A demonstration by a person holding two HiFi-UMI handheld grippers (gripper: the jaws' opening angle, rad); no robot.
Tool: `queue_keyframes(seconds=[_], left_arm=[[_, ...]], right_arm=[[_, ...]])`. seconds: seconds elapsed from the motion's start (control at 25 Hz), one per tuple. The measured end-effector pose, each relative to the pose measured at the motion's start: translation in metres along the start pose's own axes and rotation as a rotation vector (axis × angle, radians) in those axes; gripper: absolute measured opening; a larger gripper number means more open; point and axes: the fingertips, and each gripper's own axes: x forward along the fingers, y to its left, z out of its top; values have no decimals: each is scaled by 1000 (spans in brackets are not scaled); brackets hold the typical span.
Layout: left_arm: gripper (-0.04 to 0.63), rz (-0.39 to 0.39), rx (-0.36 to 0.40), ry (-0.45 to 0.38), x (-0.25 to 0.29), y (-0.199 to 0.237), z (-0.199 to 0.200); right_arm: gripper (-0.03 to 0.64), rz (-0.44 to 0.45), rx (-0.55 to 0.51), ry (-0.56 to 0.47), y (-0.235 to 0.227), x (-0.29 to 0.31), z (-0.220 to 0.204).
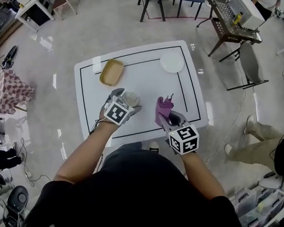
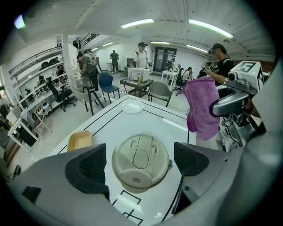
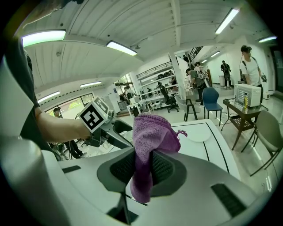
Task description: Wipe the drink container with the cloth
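Observation:
The drink container [image 1: 130, 99] is a beige cup with a flip lid [image 2: 140, 161], standing upright near the front of the white table [image 1: 145, 76]. My left gripper [image 2: 140, 163] hangs over it, jaws open wide on either side of the lid without touching it. My right gripper [image 3: 140, 170] is shut on a purple cloth [image 3: 150, 141], which is bunched up and sticks out above and below the pads. In the head view the cloth [image 1: 163, 110] is held just right of the container, with the right gripper [image 1: 167, 118] behind it.
A tan shallow tray [image 1: 111, 71] lies at the table's back left and a white plate [image 1: 172, 63] at the back right. Black lines mark a rectangle on the tabletop. Chairs, a side table with a box [image 1: 243, 11] and people stand around the room.

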Motion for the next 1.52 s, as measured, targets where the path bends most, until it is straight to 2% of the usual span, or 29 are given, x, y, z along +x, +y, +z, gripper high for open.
queue_keyframes(seconds=[0.28,0.4,0.64,1.08,1.36,1.52], left_arm=[[480,-22,68,152,25,-4,-14],[480,-36,71,174,29,-7,-16],[480,-37,62,151,27,-1,-18],[480,-112,54,69,17,4,-25],[482,-184,-9,27,13,4,-34],[482,-204,-55,-12,6,15,-46]], right_arm=[[89,10,23,1,-3,6,-6],[89,8,32,-2,-6,6,-10],[89,3,42,-2,-10,9,-12],[89,12,42,10,-11,24,-18],[89,40,36,15,-17,34,-28],[89,62,2,23,-3,52,-32]])
